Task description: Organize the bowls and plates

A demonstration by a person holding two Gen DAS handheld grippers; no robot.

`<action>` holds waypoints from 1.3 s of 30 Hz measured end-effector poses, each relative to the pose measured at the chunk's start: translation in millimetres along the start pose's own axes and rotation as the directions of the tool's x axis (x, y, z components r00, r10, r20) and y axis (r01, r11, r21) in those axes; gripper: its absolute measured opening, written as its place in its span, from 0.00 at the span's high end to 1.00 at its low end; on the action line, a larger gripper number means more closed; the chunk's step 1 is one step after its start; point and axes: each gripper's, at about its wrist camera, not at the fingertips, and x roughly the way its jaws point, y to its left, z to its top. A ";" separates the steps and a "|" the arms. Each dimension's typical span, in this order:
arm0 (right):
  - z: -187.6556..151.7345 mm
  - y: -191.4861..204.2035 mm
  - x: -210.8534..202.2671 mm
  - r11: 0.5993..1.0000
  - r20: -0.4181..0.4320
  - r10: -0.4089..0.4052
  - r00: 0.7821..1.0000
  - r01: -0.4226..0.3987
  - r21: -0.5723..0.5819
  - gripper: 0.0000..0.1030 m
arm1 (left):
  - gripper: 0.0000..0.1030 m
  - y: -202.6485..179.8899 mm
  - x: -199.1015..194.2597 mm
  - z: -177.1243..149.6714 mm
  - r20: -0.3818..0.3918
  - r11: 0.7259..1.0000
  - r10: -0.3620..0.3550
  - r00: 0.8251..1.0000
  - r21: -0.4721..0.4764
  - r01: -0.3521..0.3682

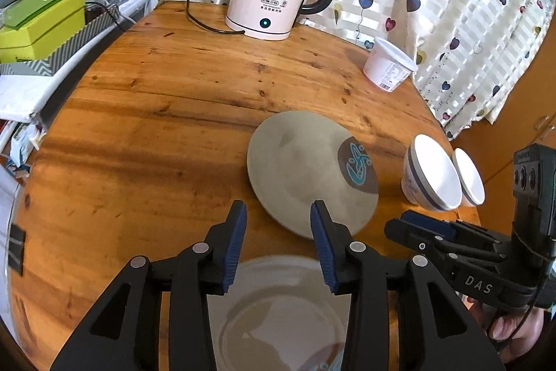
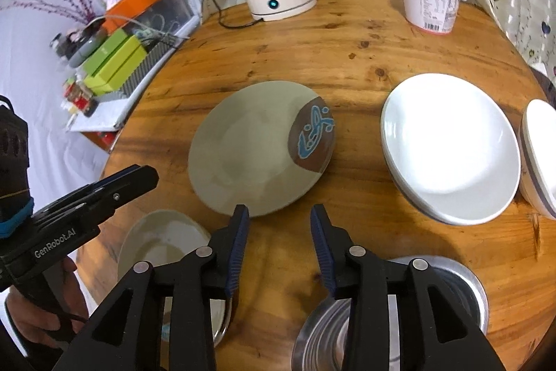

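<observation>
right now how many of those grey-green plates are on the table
2: one grey-green plate with a brown fish patch at the table's middle, and a second at the near edge under the left gripper. Others may be hidden.

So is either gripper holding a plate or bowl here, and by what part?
Nothing is held: left gripper and right gripper both have open, empty jaws.

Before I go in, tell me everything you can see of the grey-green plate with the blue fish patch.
The grey-green plate is round, shallow and glazed, ceramic by its look, with a brown patch on its right rim bearing a blue fish motif. It lies flat, right way up and empty on the wooden table, mid-table, apart from the white plates. Nothing touches it; the right gripper hovers at its near edge, jaws open.
</observation>
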 end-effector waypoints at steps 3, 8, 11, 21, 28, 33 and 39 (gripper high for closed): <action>4.9 -4.2 6.0 1.000 -0.009 -0.004 1.000 0.004 0.023 0.65 | 0.62 1.3 8.6 6.0 -0.011 1.000 0.003 1.000 0.002 -0.003; 12.2 -7.5 14.6 0.999 -0.017 -0.016 1.000 0.017 0.033 0.65 | 0.62 1.2 23.9 13.6 -0.034 1.000 0.007 0.999 0.012 -0.006; 15.4 -8.1 20.4 0.999 -0.026 -0.023 0.999 0.024 0.035 0.65 | 0.62 2.0 31.3 16.2 -0.049 1.000 0.006 0.999 0.015 -0.005; 23.6 -10.5 34.9 0.998 -0.047 -0.041 0.998 0.044 0.048 0.65 | 0.62 6.3 46.5 22.5 -0.079 1.000 0.004 0.997 0.016 -0.003; 26.7 -14.1 43.6 0.997 -0.062 -0.043 0.997 0.047 0.068 0.65 | 0.62 8.0 57.9 24.2 -0.106 1.000 -0.006 0.994 0.011 0.007; 27.2 -12.3 48.3 0.996 -0.070 -0.053 0.996 0.058 0.065 0.65 | 0.62 6.8 62.6 24.9 -0.113 1.000 -0.007 0.994 0.020 0.009; 27.2 -11.9 49.4 0.996 -0.060 -0.064 0.996 0.068 0.058 0.67 | 0.63 6.9 66.2 24.3 -0.115 1.000 0.000 0.993 0.029 0.003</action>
